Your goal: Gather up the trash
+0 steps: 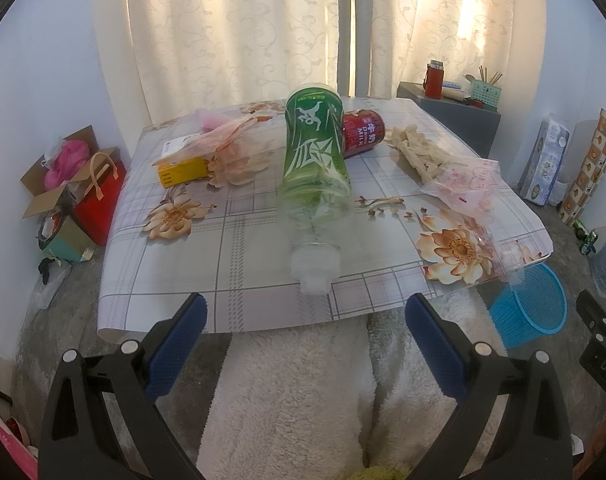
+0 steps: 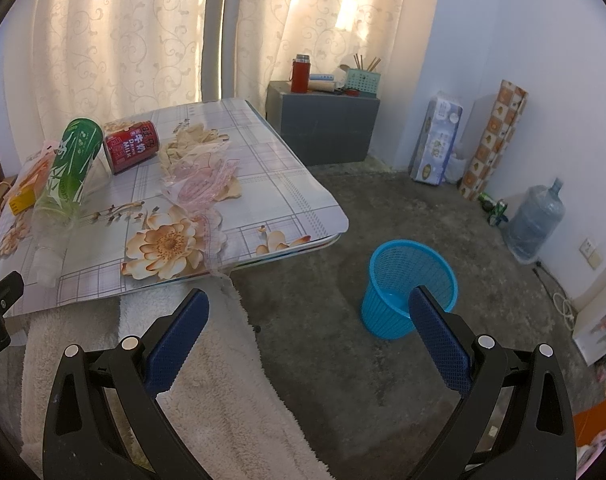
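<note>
A green-labelled plastic bottle (image 1: 315, 168) lies on the floral table (image 1: 231, 248), its neck pointing at me; it also shows in the right wrist view (image 2: 69, 168). Behind it lies a red milk can (image 1: 363, 132) (image 2: 131, 146). A yellow box (image 1: 183, 172) under a clear wrapper sits at the left. A pink-printed plastic bag (image 1: 463, 184) (image 2: 201, 188) and pale crumpled scraps (image 1: 415, 152) lie at the right. A blue mesh bin (image 2: 409, 288) (image 1: 531, 304) stands on the floor right of the table. My left gripper (image 1: 307, 320) is open before the table edge. My right gripper (image 2: 309, 312) is open above the floor.
A white fluffy cloth (image 1: 295, 392) hangs below the table's near edge. Boxes and a red bag (image 1: 99, 200) crowd the floor at the left. A grey cabinet (image 2: 323, 128), tissue pack (image 2: 437, 140), wrapped roll (image 2: 495, 140) and water jug (image 2: 535, 220) stand along the right wall.
</note>
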`<state>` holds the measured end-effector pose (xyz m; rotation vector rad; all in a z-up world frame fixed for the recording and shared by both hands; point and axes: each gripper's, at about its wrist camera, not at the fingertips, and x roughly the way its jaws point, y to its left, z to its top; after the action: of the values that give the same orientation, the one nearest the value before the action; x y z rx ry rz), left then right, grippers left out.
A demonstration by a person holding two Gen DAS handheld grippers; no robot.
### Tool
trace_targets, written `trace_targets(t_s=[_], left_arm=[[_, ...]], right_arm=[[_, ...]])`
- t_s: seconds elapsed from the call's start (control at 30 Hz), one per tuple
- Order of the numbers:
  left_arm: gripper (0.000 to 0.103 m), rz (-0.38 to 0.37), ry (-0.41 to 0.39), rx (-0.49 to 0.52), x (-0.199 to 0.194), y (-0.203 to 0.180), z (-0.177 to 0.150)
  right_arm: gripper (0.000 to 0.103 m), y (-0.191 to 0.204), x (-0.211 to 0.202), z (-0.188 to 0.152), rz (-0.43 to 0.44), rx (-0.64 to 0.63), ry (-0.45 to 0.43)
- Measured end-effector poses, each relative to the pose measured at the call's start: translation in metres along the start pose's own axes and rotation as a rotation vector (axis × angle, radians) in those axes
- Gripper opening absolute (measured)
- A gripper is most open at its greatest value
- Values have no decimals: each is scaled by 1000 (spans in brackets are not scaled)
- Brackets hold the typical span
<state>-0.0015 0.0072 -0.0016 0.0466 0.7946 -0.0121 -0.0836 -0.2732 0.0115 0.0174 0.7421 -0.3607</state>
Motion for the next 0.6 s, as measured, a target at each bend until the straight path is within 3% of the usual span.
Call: trace_targets(t_s=[0.6], left_arm=[[97,1,0,-3,2,4,0]], right_arm=[[96,0,1,-1,3,2,-1]])
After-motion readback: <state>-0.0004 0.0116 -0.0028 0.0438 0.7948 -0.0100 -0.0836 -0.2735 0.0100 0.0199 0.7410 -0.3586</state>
